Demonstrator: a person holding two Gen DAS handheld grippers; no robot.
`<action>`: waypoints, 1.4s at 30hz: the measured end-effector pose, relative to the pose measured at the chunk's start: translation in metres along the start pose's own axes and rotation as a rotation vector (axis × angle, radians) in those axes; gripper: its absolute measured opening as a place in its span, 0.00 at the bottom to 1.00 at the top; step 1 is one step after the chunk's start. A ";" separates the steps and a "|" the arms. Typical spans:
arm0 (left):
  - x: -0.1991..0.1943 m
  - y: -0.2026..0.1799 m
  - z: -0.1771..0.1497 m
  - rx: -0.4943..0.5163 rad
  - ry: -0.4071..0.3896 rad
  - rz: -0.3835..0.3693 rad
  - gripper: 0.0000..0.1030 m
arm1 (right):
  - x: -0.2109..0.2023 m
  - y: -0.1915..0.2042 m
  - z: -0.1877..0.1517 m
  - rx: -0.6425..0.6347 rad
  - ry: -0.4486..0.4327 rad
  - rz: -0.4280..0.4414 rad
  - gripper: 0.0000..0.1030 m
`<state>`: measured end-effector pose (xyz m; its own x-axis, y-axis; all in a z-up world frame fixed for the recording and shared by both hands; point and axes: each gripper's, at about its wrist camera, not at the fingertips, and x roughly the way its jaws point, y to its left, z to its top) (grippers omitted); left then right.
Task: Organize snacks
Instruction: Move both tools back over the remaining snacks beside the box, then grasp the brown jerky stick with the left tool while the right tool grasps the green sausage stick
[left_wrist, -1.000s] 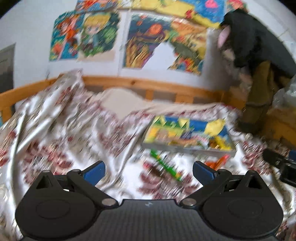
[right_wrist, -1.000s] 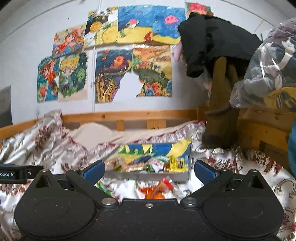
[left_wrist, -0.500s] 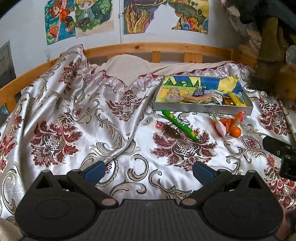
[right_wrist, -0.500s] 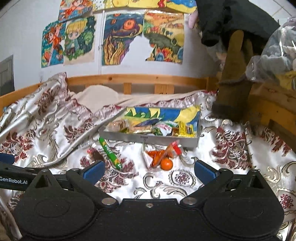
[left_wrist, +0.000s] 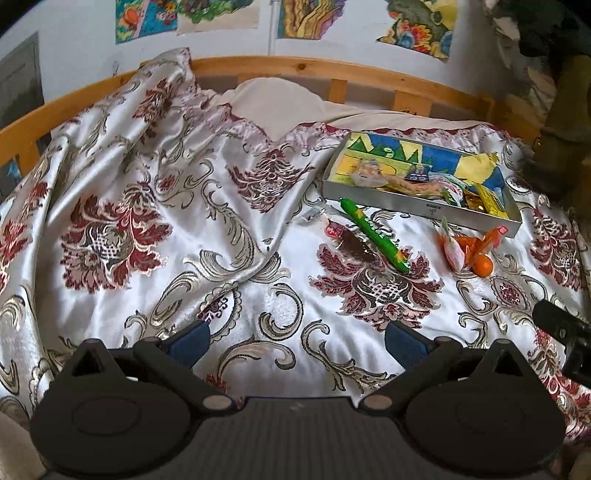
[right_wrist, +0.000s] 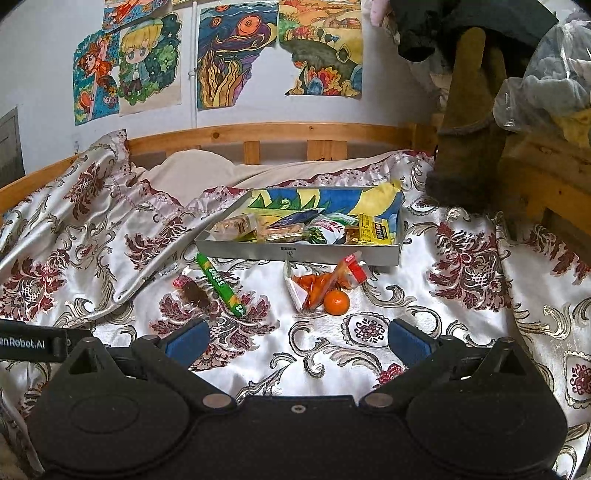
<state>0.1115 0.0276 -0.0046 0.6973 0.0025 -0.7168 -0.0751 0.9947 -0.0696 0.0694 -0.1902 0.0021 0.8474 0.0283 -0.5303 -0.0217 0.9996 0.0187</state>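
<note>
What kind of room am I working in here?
Likely a child's bedroom: a wooden bed rail, a patterned bedspread holding the snack box, and colourful drawings on the wall.

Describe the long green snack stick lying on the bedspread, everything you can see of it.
The green snack stick is a slim tube in a glossy green wrapper with pale lettering along it and yellow and red print at its near end. It lies flat and slantwise on the patterned satin bedspread, outside the grey box, its far tip close to the box's front wall. A dark brown wrapped snack lies beside it on the left, near but apparently apart. Neither gripper touches it.
</note>
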 end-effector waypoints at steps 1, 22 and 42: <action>0.000 0.000 0.000 -0.005 0.003 0.000 1.00 | 0.000 0.000 0.000 -0.001 0.001 0.000 0.99; 0.040 -0.011 0.037 0.117 0.090 -0.105 1.00 | 0.027 -0.011 0.013 0.044 0.111 0.053 0.99; 0.141 -0.020 0.074 0.137 -0.053 -0.194 0.99 | 0.128 0.014 0.025 -0.389 -0.035 0.195 0.90</action>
<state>0.2645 0.0155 -0.0529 0.7258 -0.1886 -0.6616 0.1594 0.9816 -0.1050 0.1910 -0.1725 -0.0445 0.8247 0.2232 -0.5197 -0.3759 0.9028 -0.2087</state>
